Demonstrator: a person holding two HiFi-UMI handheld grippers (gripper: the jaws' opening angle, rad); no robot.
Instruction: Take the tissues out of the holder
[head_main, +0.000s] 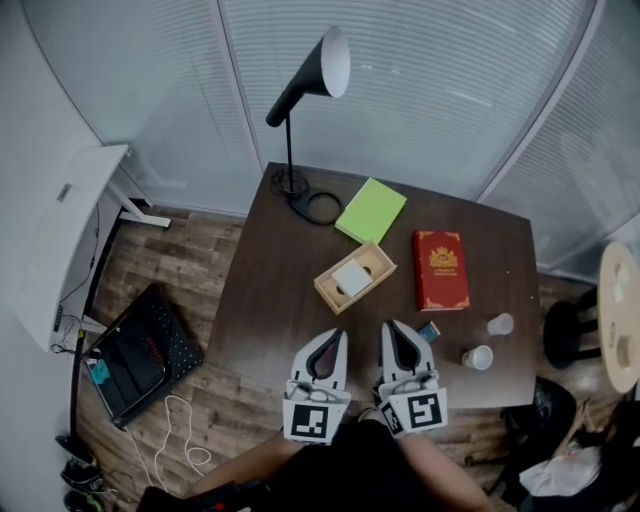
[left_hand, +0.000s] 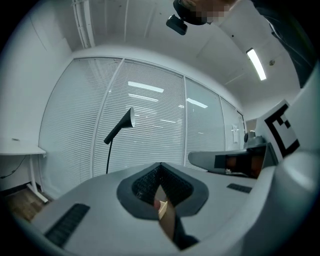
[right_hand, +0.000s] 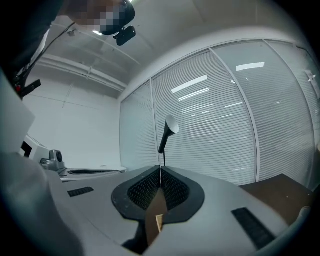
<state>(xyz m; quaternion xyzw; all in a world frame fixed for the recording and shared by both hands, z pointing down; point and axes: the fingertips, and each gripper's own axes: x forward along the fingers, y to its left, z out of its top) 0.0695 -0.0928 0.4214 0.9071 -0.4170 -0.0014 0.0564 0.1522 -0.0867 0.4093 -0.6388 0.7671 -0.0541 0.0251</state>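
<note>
Head view: we saw the holder (head_main: 330, 291) mid-table, with the tissues (head_main: 352, 277) inside it.
Jaws: left gripper (head_main: 342, 334) and right gripper (head_main: 388, 326) were both clenched and empty at the table's (head_main: 262, 300) near edge.
Around: green notebook (head_main: 371, 210) and lamp (head_main: 332, 62) far; red book (head_main: 441, 270) and cups (head_main: 478, 357) right.

Print on the red book (head_main: 441, 269) is unreadably small — the right edge crops a round table (head_main: 622, 318).

white tissues (head_main: 352, 277), green notebook (head_main: 371, 210), red book (head_main: 441, 270)

Office with blinds (head_main: 450, 90), desk lamp (head_main: 300, 95)
</note>
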